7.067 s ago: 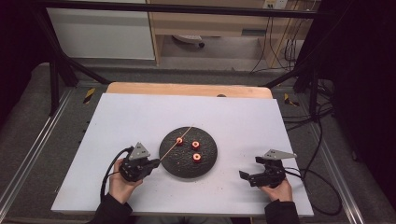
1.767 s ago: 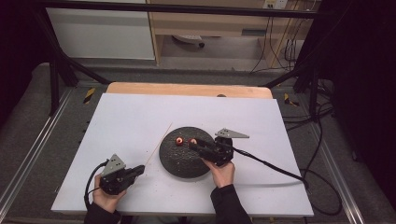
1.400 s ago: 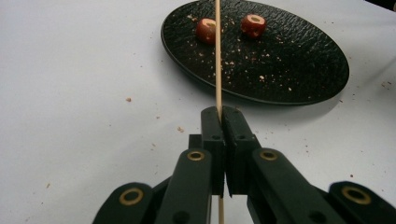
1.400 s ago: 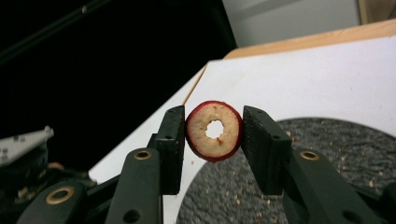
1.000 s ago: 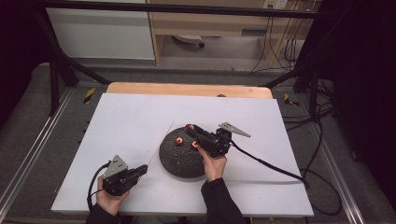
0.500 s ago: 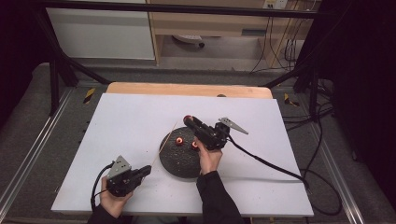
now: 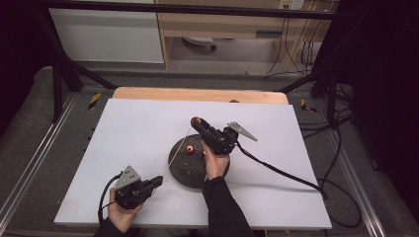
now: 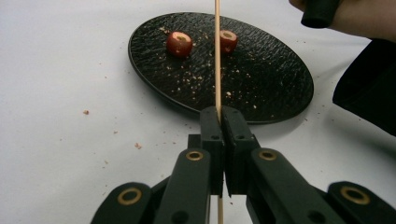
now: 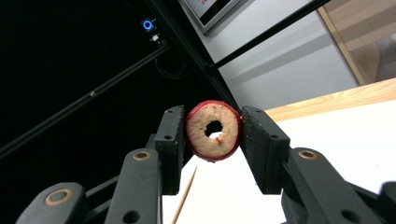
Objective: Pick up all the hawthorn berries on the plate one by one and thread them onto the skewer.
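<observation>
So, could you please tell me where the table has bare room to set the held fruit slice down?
The white table is bare left of the plate, beyond the skewer, and along its far edge. Right of the plate, only the cable crosses it. It is crowded on the plate: two slices, the right hand above, and the skewer in front.

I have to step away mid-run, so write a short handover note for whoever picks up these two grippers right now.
Left gripper: shut on the wooden skewer, whose tip reaches over the black plate.
Right gripper: shut on a red fruit slice with a hole through it, raised above the far edge of the plate.
On the plate: two more red slices, plus crumbs.
Done: skewer gripped, one slice picked up.
Left: nothing is threaded yet; likely push the held slice onto the skewer tip, then the other two.
</observation>
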Action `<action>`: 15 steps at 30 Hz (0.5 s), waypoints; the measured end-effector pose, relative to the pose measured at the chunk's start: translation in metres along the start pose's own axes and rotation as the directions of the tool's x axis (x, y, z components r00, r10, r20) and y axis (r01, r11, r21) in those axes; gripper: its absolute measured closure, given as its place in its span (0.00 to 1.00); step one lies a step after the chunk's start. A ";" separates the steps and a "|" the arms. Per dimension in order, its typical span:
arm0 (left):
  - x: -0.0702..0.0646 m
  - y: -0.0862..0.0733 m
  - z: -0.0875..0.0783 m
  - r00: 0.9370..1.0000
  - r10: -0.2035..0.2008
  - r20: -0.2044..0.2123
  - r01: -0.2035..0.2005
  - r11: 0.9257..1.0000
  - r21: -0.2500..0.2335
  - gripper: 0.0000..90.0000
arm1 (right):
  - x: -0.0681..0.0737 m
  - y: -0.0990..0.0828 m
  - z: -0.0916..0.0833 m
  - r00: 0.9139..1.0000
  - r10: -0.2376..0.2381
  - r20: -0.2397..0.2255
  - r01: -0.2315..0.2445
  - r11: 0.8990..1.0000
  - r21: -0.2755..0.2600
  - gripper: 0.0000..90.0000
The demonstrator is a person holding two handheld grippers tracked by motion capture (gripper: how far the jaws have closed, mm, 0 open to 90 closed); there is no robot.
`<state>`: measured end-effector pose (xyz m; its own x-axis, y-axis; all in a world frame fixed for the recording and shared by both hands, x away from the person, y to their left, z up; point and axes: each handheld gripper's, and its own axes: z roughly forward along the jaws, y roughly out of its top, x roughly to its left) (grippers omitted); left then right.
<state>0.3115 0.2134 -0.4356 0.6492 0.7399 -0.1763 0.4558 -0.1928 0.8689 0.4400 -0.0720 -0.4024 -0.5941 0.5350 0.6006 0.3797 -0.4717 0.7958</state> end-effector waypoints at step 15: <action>-0.008 0.002 0.005 1.000 -0.018 0.002 0.018 1.000 -0.014 0.97 | 0.000 -0.007 0.000 1.000 0.022 -0.016 -0.023 0.999 -0.045 0.68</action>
<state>0.3103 0.2043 -0.4349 0.6423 0.7419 -0.1927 0.4590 -0.1709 0.8719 0.4372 -0.0681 -0.4079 -0.5966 0.5132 0.6170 0.3611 -0.5149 0.7775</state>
